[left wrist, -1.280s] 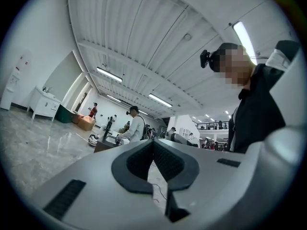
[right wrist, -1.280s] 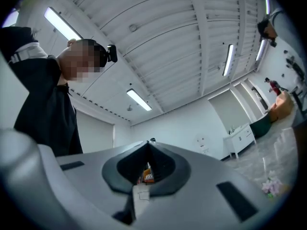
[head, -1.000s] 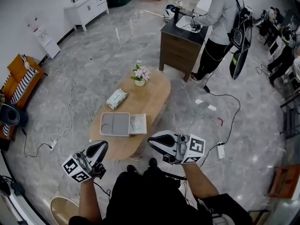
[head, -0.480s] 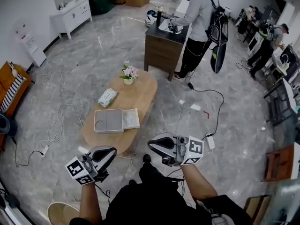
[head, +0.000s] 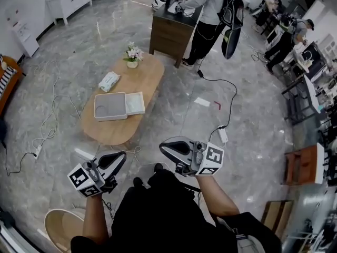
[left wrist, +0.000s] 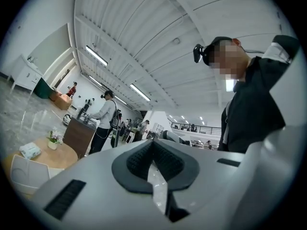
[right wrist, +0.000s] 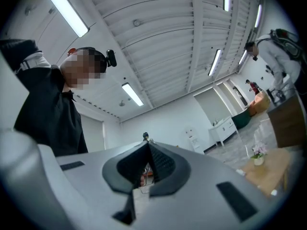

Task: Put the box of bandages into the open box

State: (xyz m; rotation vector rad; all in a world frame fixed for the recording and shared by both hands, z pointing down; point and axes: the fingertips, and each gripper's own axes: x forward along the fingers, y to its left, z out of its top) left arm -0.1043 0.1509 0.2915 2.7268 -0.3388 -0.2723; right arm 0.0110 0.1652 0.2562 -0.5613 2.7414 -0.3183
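The open grey box (head: 109, 106) lies on the oval wooden table (head: 113, 133), with a small white box (head: 136, 103), probably the bandages, right beside it. Both grippers hover close to my body, well short of the table. My left gripper (head: 119, 156) is shut with nothing in it; its pads (left wrist: 142, 160) meet and point up toward the ceiling. My right gripper (head: 164, 147) is also shut and empty, and its pads (right wrist: 161, 165) are tilted upward. The table (left wrist: 57, 153) shows low at the left of the left gripper view.
A wipes packet (head: 108, 81) and a small flower pot (head: 132, 56) sit at the table's far end. Beyond stands a dark cabinet (head: 167, 29) with a person (head: 206, 9) at it. Cables (head: 50, 120) trail over the marble floor. A round stool (head: 60, 228) is behind my left side.
The head view has drawn back and swung, so the table now lies farther up and left. Both grippers stay shut near my body, the right one slightly lower left.
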